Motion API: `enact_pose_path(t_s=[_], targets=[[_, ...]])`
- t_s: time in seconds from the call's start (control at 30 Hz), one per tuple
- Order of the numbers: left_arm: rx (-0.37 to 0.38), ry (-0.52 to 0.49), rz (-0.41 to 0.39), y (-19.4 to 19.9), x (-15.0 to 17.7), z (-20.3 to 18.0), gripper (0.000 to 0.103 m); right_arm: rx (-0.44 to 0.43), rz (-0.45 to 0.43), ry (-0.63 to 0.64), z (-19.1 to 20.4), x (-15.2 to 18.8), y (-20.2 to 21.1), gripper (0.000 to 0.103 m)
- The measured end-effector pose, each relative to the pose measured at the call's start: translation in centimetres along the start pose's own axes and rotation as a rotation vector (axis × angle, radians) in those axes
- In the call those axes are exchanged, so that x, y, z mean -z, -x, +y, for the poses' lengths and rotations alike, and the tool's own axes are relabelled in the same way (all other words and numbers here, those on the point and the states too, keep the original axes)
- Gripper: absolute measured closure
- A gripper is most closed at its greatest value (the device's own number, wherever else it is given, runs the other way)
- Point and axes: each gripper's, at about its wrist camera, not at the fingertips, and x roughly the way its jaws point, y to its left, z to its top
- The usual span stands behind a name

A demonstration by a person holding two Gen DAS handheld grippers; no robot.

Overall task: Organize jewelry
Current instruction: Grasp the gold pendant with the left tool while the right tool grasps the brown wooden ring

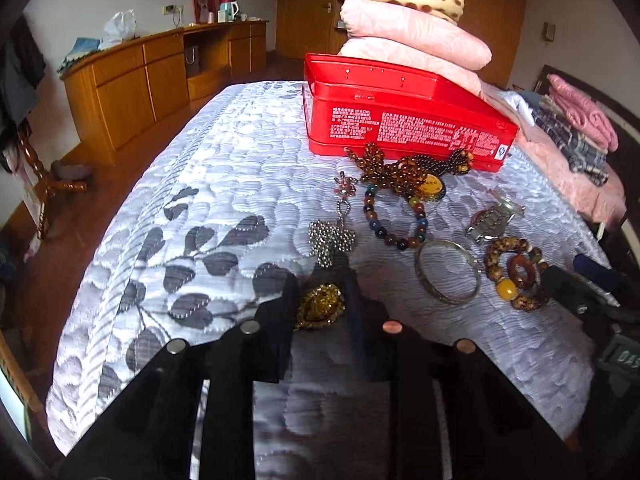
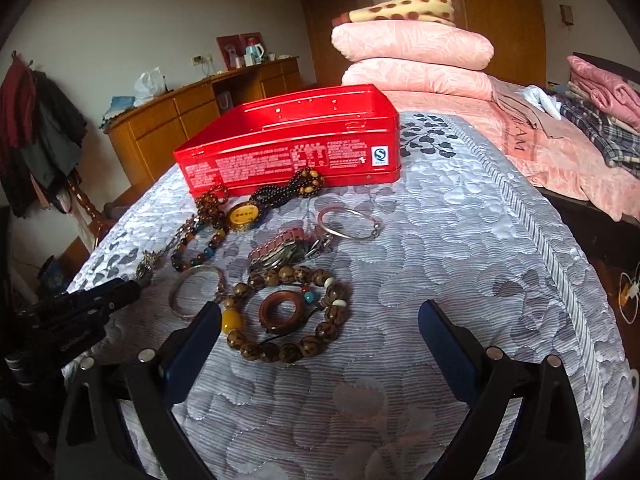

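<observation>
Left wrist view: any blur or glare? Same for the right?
Left wrist: left tongs smeared around the gold pendant, fisheye bends the quilt, red tin sharp. Right wrist: right tongs and bead bracelet crisp, mild sheen on the quilt.

Beside the red tin (image 2: pixel 288 148) (white print on its side), the bedspread (image 1: pixel 224 168) is silvery white with grey leaves. Near the tin: an amber-brown bead strand (image 1: pixel 394 172), a multicoloured bracelet (image 1: pixel 394 220); behind it, pink quilts (image 2: pixel 412 46).
</observation>
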Motion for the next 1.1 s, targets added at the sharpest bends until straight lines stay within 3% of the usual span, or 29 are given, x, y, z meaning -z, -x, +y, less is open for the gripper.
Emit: enact_pose_path(t_s=[0.1, 0.17, 0.3, 0.37, 0.57, 0.87, 1.1], targets=[[0.007, 0.003, -0.011, 0.6, 0.2, 0.1, 0.081, -0.001, 0.013, 0.001, -0.2, -0.1, 0.0, 0.012], [0.001, 0.003, -0.015, 0.6, 0.2, 0.3, 0.081, -0.006, 0.02, 0.0, -0.3, -0.2, -0.1, 0.023], [0.006, 0.015, -0.023, 0.6, 0.0, 0.5, 0.081, -0.03, 0.053, -0.025, -0.8, -0.3, -0.4, 0.035], [0.002, 0.009, -0.033, 0.7, -0.2, 0.4, 0.081, -0.022, 0.069, -0.033, -0.9, -0.4, -0.7, 0.049], [0.022, 0.002, -0.028, 0.3, -0.3, 0.0, 0.081, -0.002, 0.104, -0.027, -1.0, -0.4, -1.3, 0.065], [0.038, 0.005, -0.018, -0.3, -0.2, 0.1, 0.081, -0.061, 0.1, -0.046, -1.6, -0.5, -0.6, 0.066], [0.038, 0.007, -0.021, -0.3, -0.2, 0.1, 0.081, -0.095, 0.087, 0.045, 1.1, -0.6, -0.8, 0.066]])
